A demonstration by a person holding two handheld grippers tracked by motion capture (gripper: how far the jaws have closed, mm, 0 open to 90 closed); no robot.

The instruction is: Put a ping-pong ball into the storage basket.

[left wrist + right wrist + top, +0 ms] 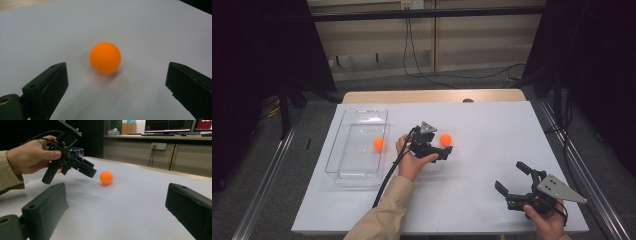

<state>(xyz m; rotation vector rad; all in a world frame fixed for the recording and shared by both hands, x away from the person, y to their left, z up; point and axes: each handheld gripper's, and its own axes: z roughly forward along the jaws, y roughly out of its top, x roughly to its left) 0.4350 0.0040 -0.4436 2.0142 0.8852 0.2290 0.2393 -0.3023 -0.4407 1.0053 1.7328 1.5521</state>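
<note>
Left gripper [115,87]: jaws spread wide, lined up on the loose orange ball [105,57], empty, seemingly ready to pinch it.
Right gripper [518,186]: parked open near the table's front right, holding nothing.
Tray [343,134]: clear, at left, a second ball [378,144] inside.
Room: bare white tabletop [492,130] all around; edges well off.

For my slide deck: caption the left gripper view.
Open left gripper lined up on an orange ball resting on the white table.
</note>
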